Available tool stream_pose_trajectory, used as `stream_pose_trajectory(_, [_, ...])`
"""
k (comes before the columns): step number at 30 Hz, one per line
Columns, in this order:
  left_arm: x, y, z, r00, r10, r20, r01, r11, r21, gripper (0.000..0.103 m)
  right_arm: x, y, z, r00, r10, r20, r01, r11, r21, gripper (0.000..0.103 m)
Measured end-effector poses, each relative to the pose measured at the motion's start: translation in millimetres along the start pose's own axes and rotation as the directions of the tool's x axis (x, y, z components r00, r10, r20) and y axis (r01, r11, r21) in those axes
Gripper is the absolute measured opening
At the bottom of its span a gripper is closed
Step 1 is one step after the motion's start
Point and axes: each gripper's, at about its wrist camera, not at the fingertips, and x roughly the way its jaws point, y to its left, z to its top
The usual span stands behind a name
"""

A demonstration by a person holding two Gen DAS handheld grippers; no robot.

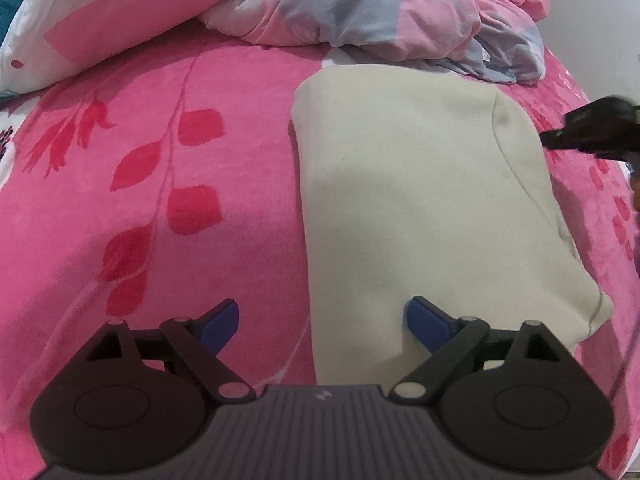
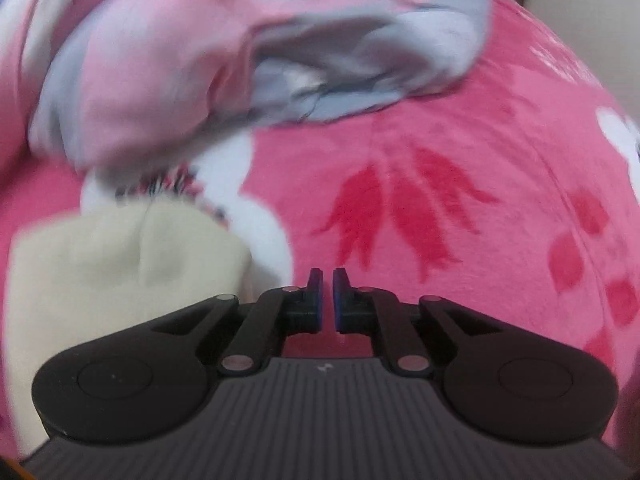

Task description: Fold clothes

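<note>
From my left wrist view, the cream garment (image 1: 420,200) lies folded into a long panel straight ahead of the left gripper (image 1: 322,326) and a little to its right, its long axis running away from me toward the crumpled duvet (image 1: 360,8). Its near edge sits just under the right-hand blue pad (image 1: 426,320); the other pad hangs over bare pink blanket (image 1: 140,200). The jaws are spread wide with nothing between them that they press on. I judge this gripper the nearer one to the near hem. The right gripper shows only as a dark blur at the garment's far right edge (image 1: 588,128).

From my right wrist view, the picture is smeared. The garment (image 2: 120,264) lies to the left of the right gripper (image 2: 328,300) and beside it, not in front. Its jaws are pressed almost together, empty, pointing at blanket (image 2: 440,160).
</note>
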Motion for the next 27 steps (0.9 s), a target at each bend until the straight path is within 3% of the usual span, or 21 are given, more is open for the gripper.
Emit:
stream_pose_trajectory(3, [1.3, 1.4, 0.3, 1.000, -0.008, -0.002, 0.008, 1.000, -0.016, 0.094, -23.3, 5.7, 3.2, 0.995, 0.097, 0.033, -0.097, 0.995, -0.011, 0.006])
stream_pose_trajectory(7, [1.4, 2.0, -0.5, 1.000, -0.007, 0.002, 0.007, 1.000, -0.019, 0.095, -14.6, 36.0, 12.5, 0.975, 0.220, 0.034, -0.216, 0.972, -0.089, 0.006])
stream_pose_trajectory(11, [1.6, 1.2, -1.4, 1.000, -0.005, 0.013, 0.005, 1.000, -0.016, 0.095, 45.0, 46.3, 14.3, 0.988, 0.132, -0.077, -0.139, 0.987, -0.085, 0.002])
stream_pose_trajectory(13, [1.0, 0.6, -2.5, 1.000, 0.002, 0.019, -0.002, 1.000, -0.014, 0.095, 57.3, 41.9, 17.3, 0.992, 0.100, -0.080, -0.104, 0.994, -0.039, 0.002])
stream_pose_trajectory(15, [0.2, 1.0, -4.5, 1.000, 0.006, 0.025, -0.006, 1.000, -0.021, 0.095, 46.0, 42.5, 24.2, 0.997, 0.069, -0.028, -0.070, 0.997, -0.037, 0.006])
stream_pose_trajectory(18, [1.0, 3.3, -5.2, 1.000, 0.002, 0.025, -0.001, 0.999, -0.044, 0.095, 6.0, 52.6, 28.3, 0.990, 0.125, 0.067, -0.119, 0.989, -0.086, 0.006])
stream_pose_trajectory(22, [2.4, 7.7, -7.6, 1.000, -0.009, 0.023, 0.011, 0.996, -0.085, 0.095, -21.3, 102.0, 18.5, 0.946, 0.324, 0.022, -0.305, 0.909, -0.286, 0.006])
stream_pose_trajectory(24, [2.5, 9.2, -9.9, 0.999, -0.013, 0.029, 0.016, 0.995, -0.098, 0.095, -2.9, 129.5, 12.2, 0.928, 0.369, -0.054, -0.365, 0.869, -0.335, 0.006])
stream_pose_trajectory(25, [2.9, 9.4, -10.2, 0.999, -0.015, 0.029, 0.018, 0.995, -0.100, 0.095, 8.3, 142.5, 8.6, 0.921, 0.379, -0.091, -0.386, 0.852, -0.354, 0.006])
stream_pose_trajectory(27, [3.8, 9.8, -10.5, 0.999, -0.019, 0.030, 0.022, 0.994, -0.103, 0.095, 44.4, 161.3, -1.6, 0.943, 0.303, -0.138, -0.333, 0.857, -0.392, 0.002])
